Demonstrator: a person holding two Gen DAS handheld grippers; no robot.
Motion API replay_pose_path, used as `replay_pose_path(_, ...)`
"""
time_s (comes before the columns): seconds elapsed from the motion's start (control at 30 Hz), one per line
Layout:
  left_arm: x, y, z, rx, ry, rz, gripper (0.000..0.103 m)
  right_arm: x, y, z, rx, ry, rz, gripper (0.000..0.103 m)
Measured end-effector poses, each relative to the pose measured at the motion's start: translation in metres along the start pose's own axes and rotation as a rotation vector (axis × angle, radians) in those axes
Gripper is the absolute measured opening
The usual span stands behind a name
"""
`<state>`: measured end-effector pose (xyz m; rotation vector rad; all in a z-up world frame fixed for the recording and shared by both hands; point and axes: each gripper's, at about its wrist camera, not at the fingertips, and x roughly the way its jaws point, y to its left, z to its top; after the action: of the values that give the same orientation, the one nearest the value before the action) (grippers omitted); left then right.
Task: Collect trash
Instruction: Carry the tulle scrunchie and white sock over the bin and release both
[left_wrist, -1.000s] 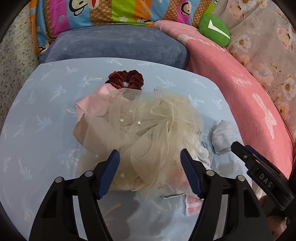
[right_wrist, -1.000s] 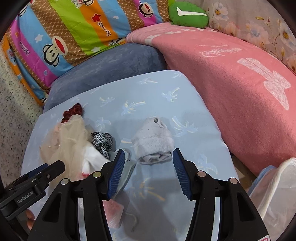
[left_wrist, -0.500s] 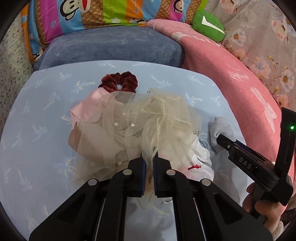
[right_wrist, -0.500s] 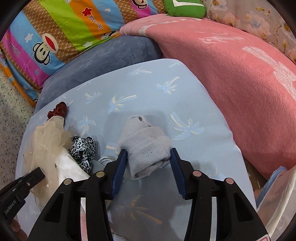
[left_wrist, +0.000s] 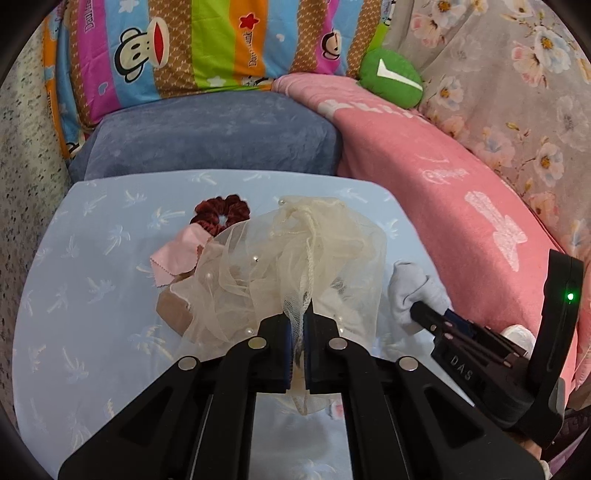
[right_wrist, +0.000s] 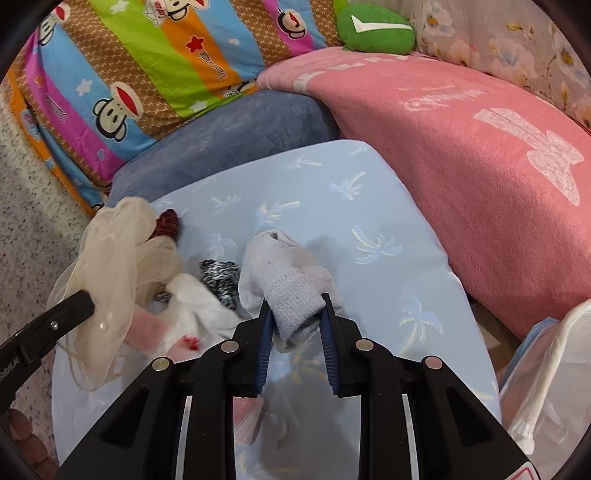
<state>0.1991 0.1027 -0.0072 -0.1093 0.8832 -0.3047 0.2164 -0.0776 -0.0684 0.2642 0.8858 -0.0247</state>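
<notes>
On your tabletop (left_wrist: 92, 332) the tulle (left_wrist: 295, 258) sits mid-surface, partly over a cloth (left_wrist: 177, 258) and a card (left_wrist: 173, 314) to its left. The scrunchie (left_wrist: 221, 212) lies behind it, the sock (right_wrist: 284, 280) to its right. Between tulle and sock lies a patterned band (right_wrist: 221, 273). A cushion (left_wrist: 207, 136) lies behind the tabletop, a blanket (left_wrist: 461, 206) to its right, a bag (right_wrist: 546, 387) at near right.

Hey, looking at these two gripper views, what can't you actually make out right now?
- Left view: whatever lies under the tulle; only edges of a pink cloth and brown piece show.
- Right view: the plastic bag is cut off by the frame edge; its contents are unreadable.
- Right view: the scrunchie is mostly behind tulle.
</notes>
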Motion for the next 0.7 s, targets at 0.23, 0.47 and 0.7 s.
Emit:
replay_pose_path(0.23, -0.033, -0.019, 0.000, 0.027, -0.054, -0.032, 0.003, -0.051, 0.006, -0.010, -0.024, -0.054, 0.023, 0.023)
replay_pose_path(0.47, -0.061, -0.049, -0.004, 0.077, -0.109, -0.052, 0.003, -0.104, -0.010, -0.024, -0.004, -0.112, 0.020, 0.023)
replay_pose_path(0.7, -0.079, -0.089, -0.014, 0.141, -0.133, -0.103, 0.003, -0.157, -0.049, -0.032, 0.052, -0.184, -0.010, 0.023)
